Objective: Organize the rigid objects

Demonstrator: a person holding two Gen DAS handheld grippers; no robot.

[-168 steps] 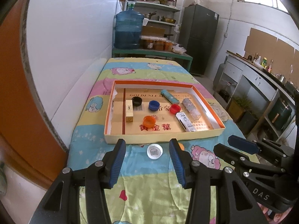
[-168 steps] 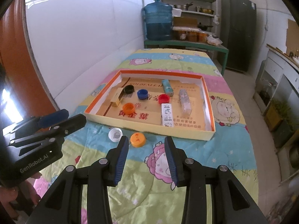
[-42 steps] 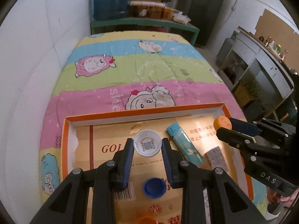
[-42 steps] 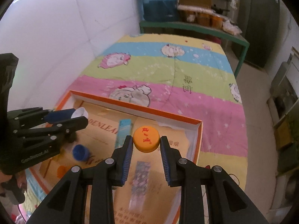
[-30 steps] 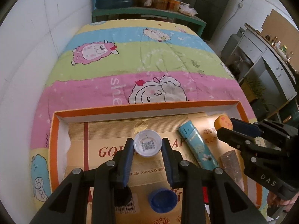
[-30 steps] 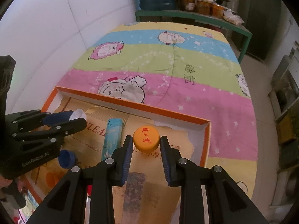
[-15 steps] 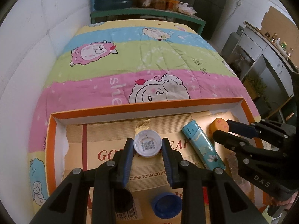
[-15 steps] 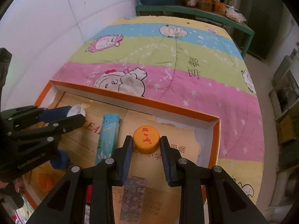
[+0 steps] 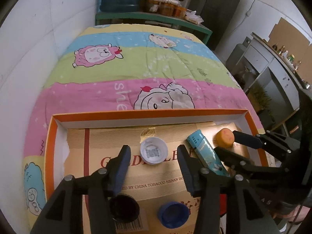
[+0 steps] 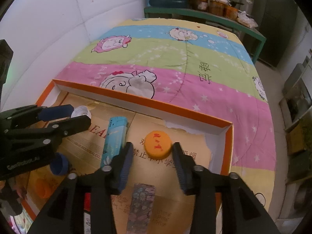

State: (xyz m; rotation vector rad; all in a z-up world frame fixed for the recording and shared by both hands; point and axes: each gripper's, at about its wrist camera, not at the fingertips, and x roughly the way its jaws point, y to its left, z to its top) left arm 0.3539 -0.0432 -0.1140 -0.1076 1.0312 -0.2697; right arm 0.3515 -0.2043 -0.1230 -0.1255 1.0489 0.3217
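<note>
With both jaws apart, I judge this step done: the white cap (image 9: 154, 151) and orange cap (image 10: 158, 144) lie in the tray (image 9: 148, 113), leaving only withdrawal.

Left hand-held gripper (image 9: 154, 157): black angular frame, silver round screws, blue ribbed pads (image 9: 121, 167); white "GenRobot.AI" lettering on body. Right hand-held gripper (image 10: 153, 151): same black frame, silver screws, blue ribbed pads (image 10: 124, 165); partial white lettering.

left hand-held gripper (image 9: 153, 157) opened: white cap (image 9: 154, 151) released | right hand-held gripper (image 10: 152, 153) opened: orange cap (image 10: 157, 144) released
</note>
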